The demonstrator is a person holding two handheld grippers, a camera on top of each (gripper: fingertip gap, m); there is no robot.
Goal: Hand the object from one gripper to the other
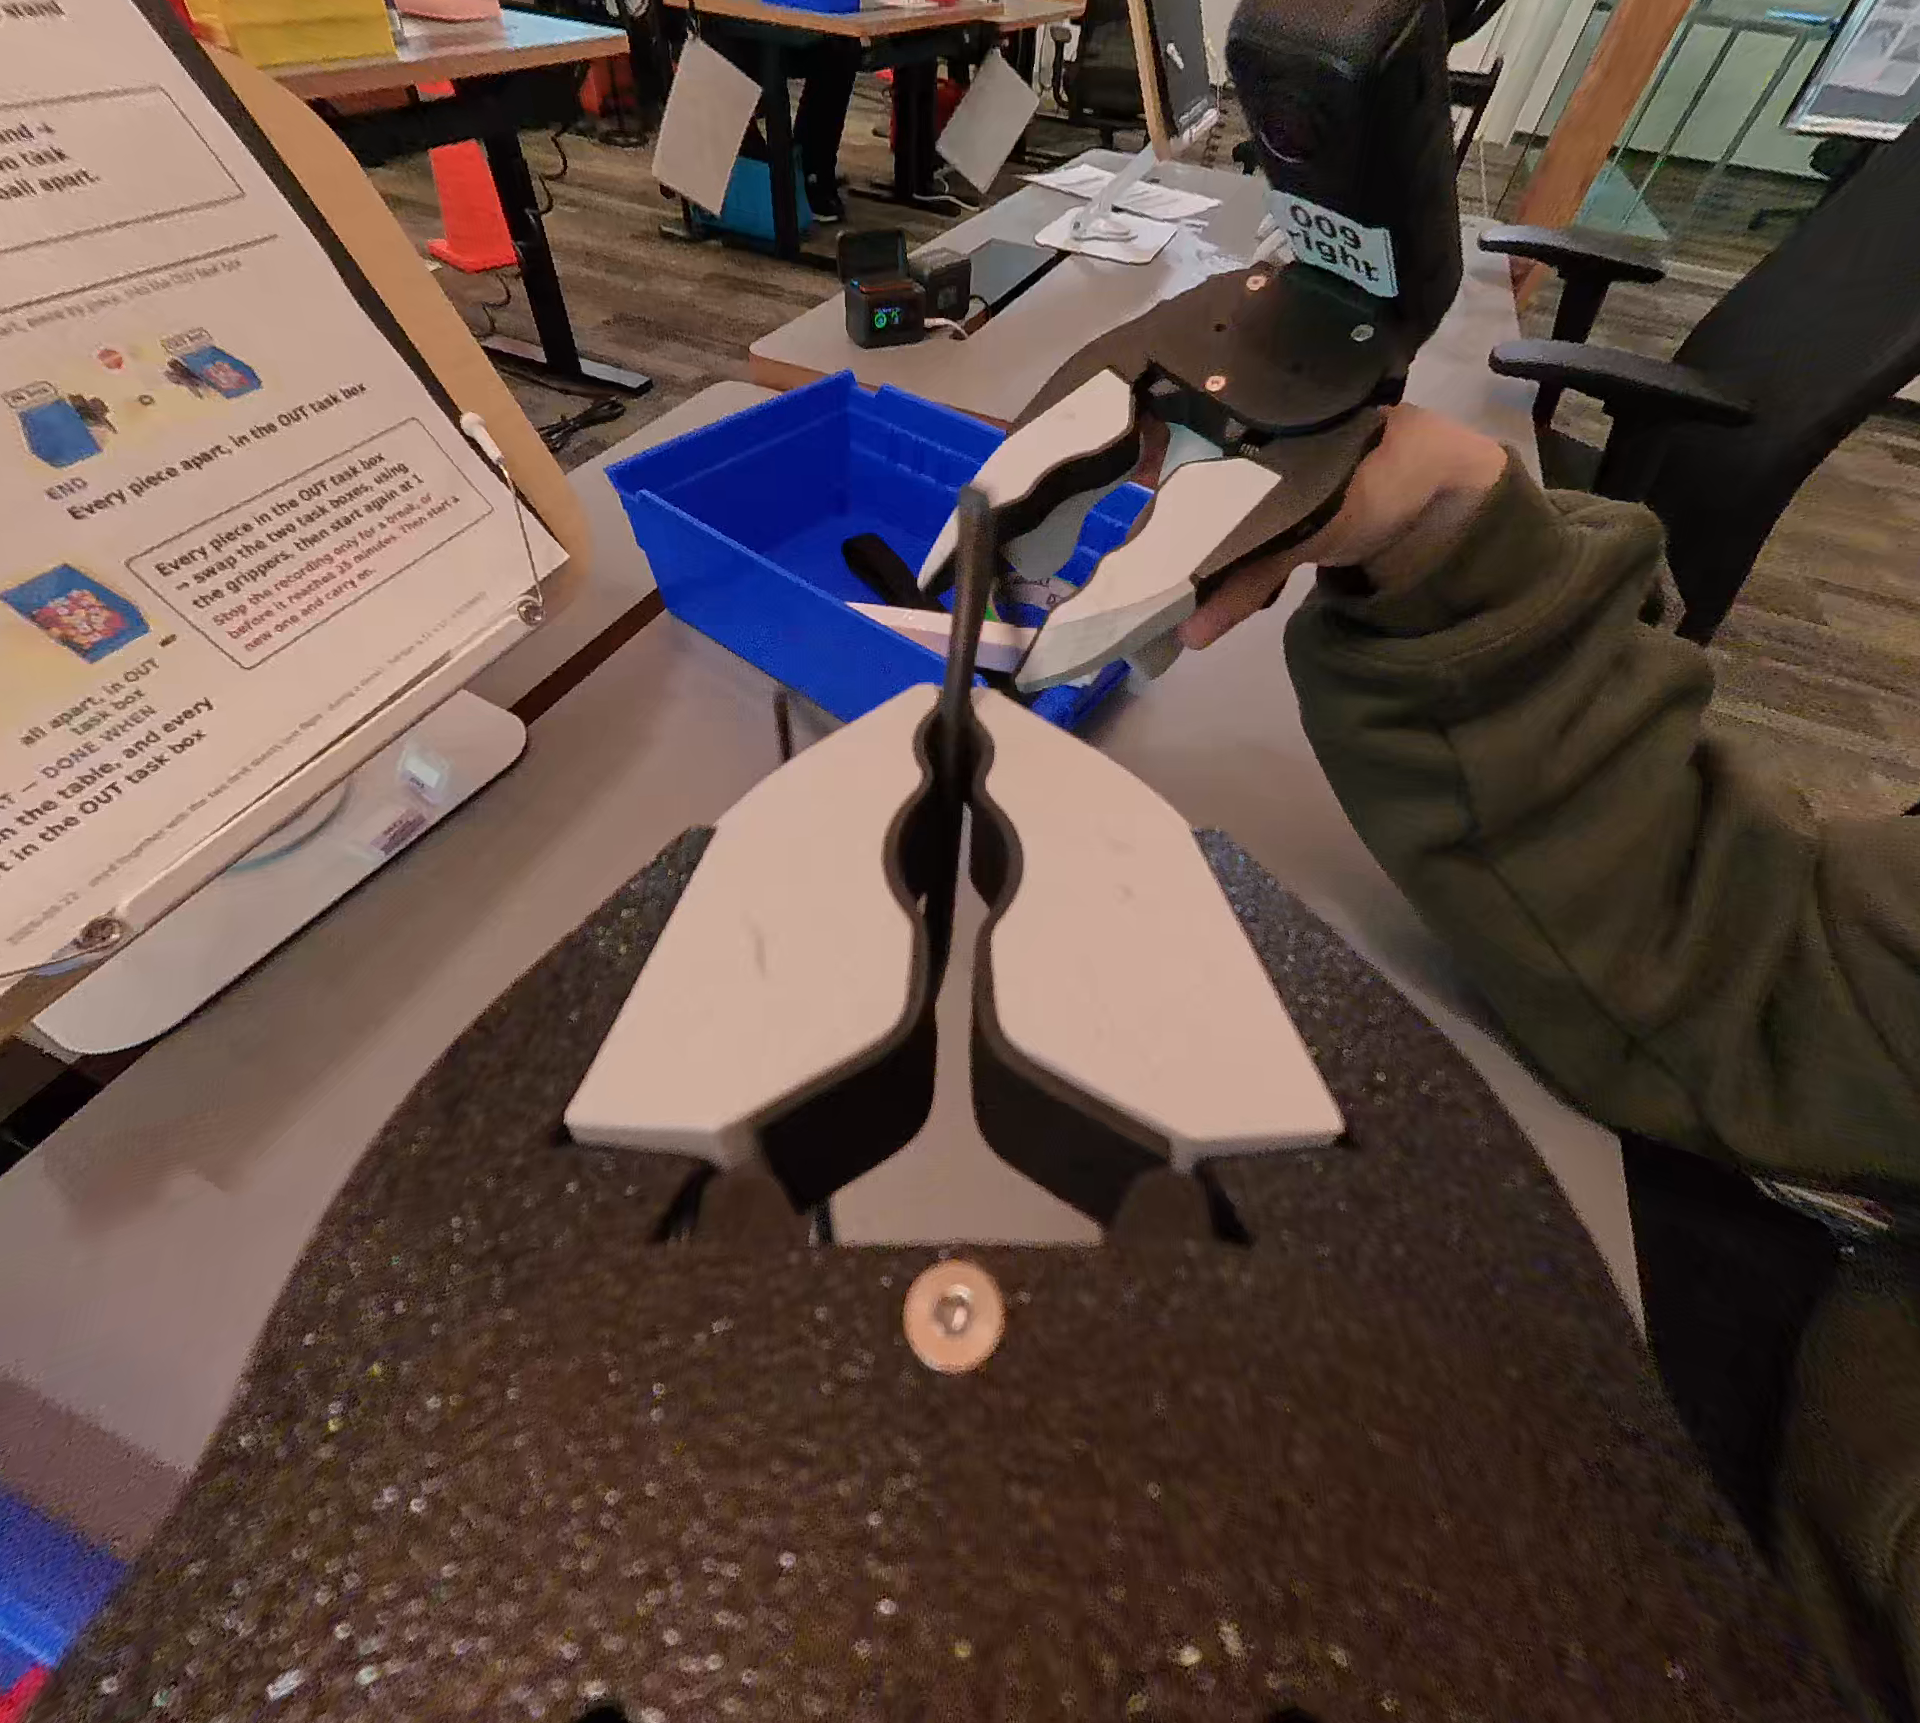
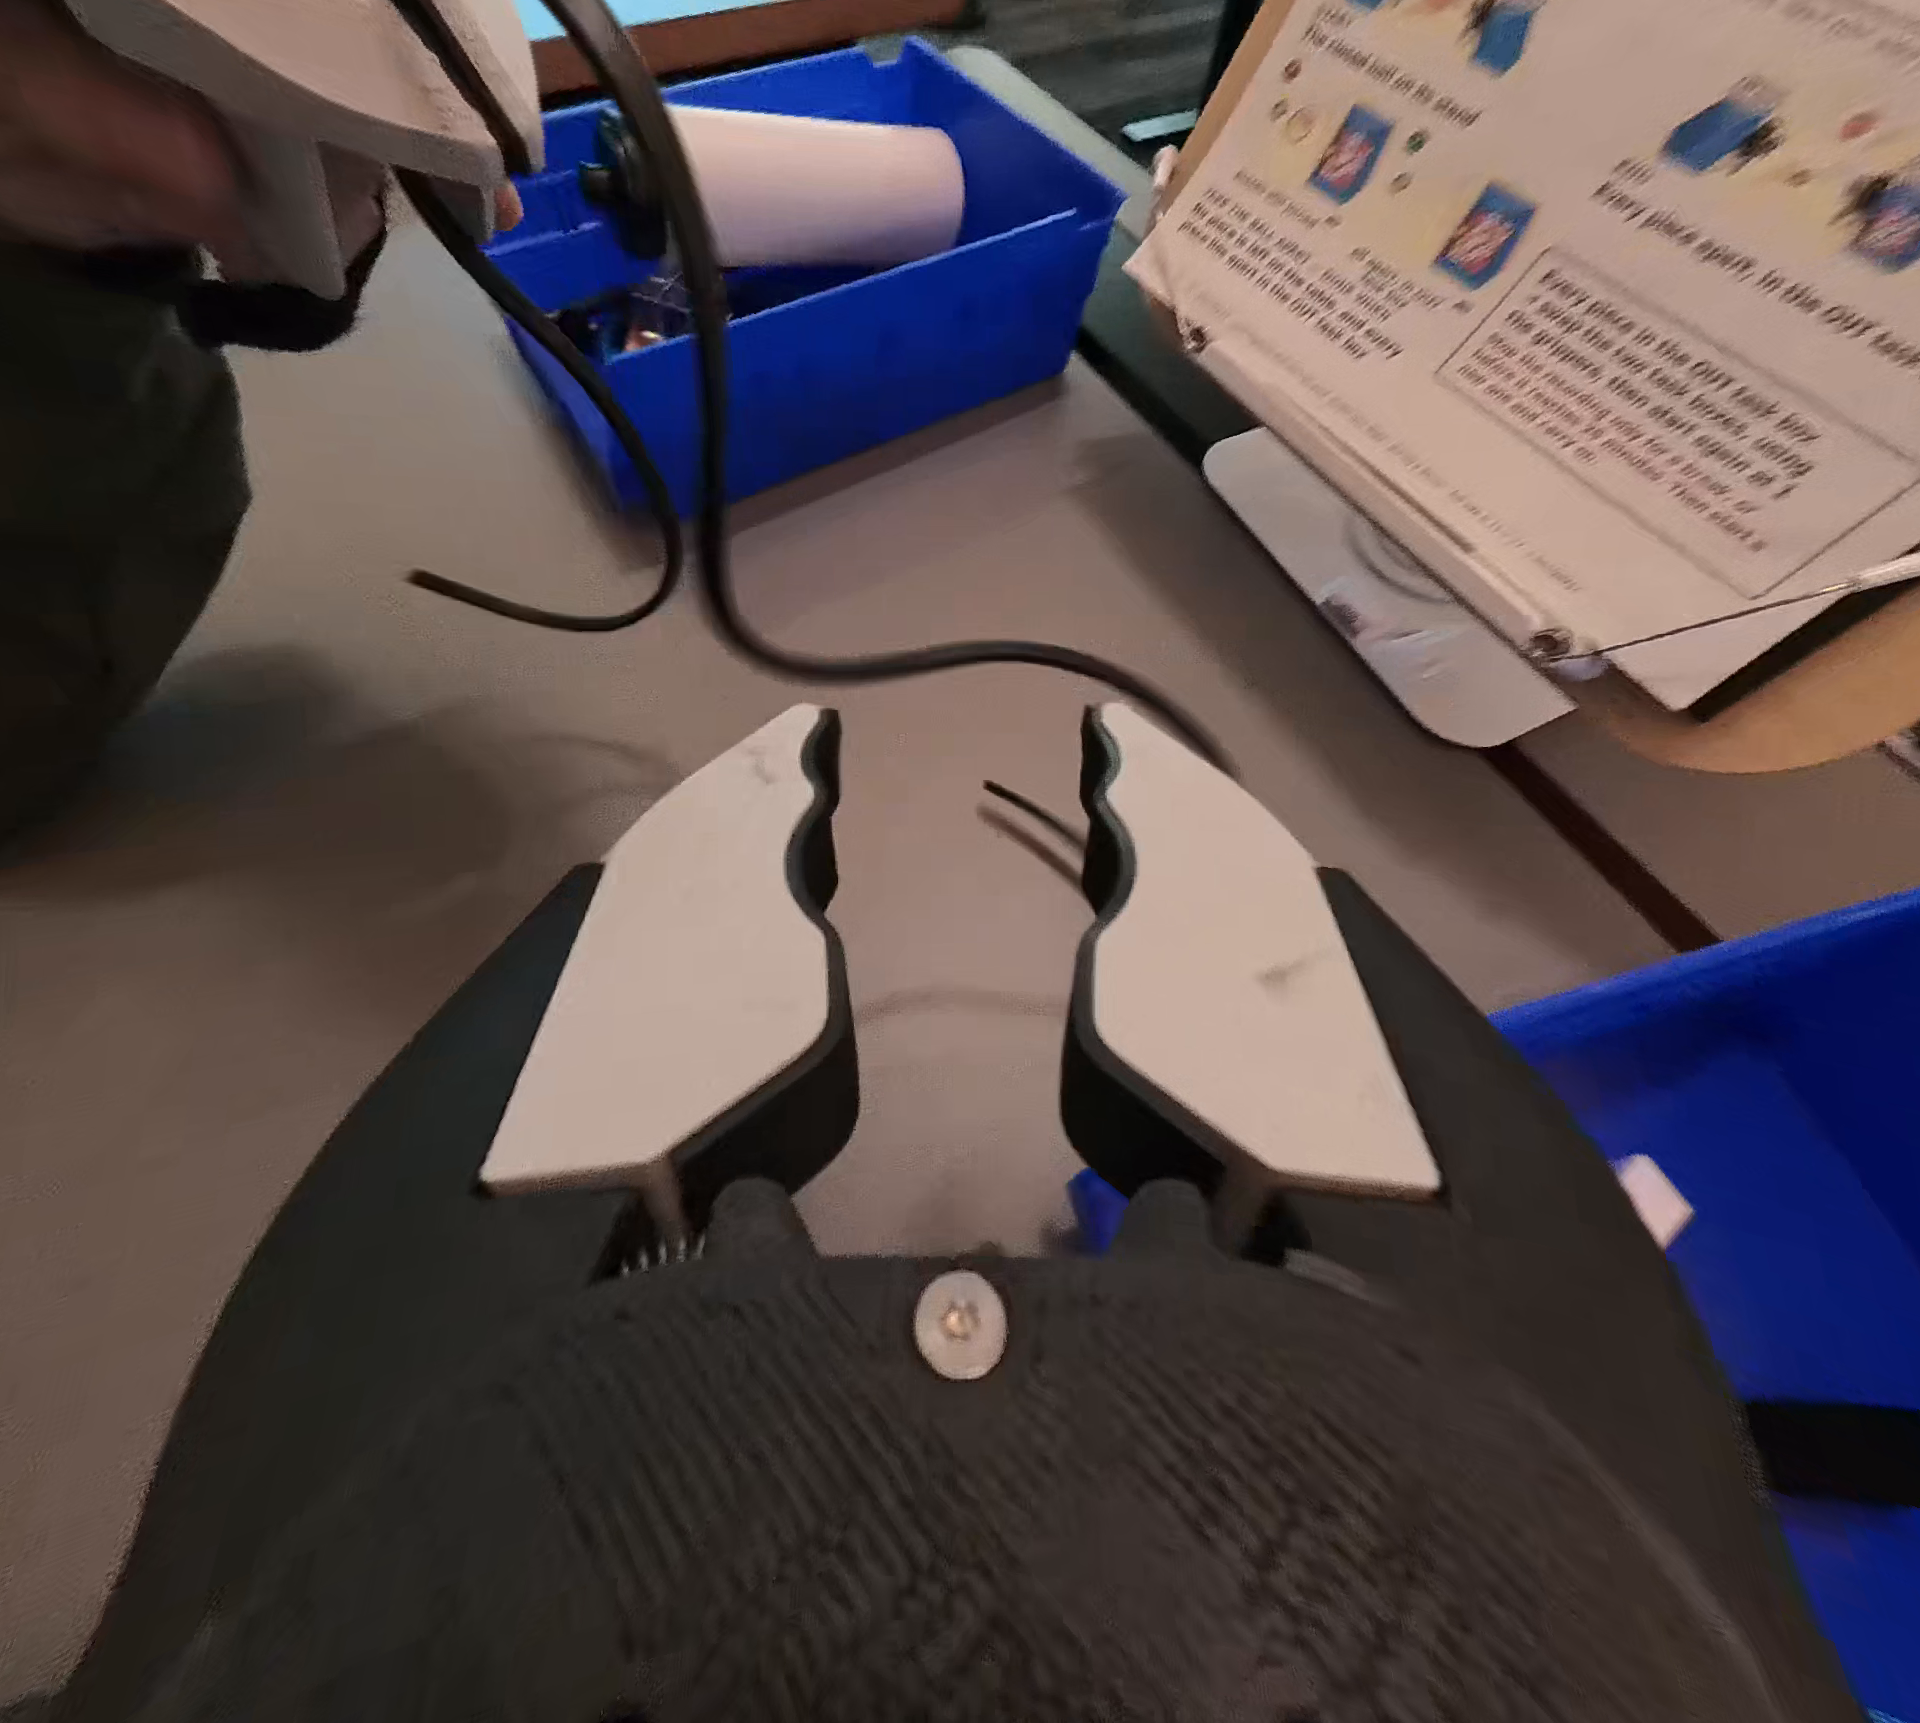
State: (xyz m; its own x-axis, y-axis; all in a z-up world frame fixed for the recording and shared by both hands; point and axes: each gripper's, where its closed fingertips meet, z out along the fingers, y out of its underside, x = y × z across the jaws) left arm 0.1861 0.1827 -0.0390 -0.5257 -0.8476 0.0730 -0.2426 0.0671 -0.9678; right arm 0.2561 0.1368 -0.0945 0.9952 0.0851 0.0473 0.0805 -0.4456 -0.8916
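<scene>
A thin black cord (image 1: pixel 966 582) is clamped between the fingers of my left gripper (image 1: pixel 954 709), which is shut on it. The cord sticks out past the fingertips. In the right wrist view the left gripper (image 2: pixel 509 151) is at the upper left, and the cord (image 2: pixel 717 426) hangs from it in loops onto the grey table (image 2: pixel 416 790). One stretch of cord lies just ahead of my right gripper (image 2: pixel 956 723), which is open and empty. In the left wrist view the right gripper (image 1: pixel 977 634) hovers open just beyond the cord's upper end.
A blue bin (image 1: pixel 748 530) stands behind the grippers. Another blue bin (image 2: pixel 831 343) holds a white cup (image 2: pixel 831 187) and small parts. A third blue bin edge (image 2: pixel 1714 1102) is at the lower right. An instruction sheet on a stand (image 1: pixel 208 426) (image 2: pixel 1558 219) stands beside them. A person's sleeve (image 1: pixel 1558 790) holds the right gripper. Tip to tip, the grippers are about 11 cm apart.
</scene>
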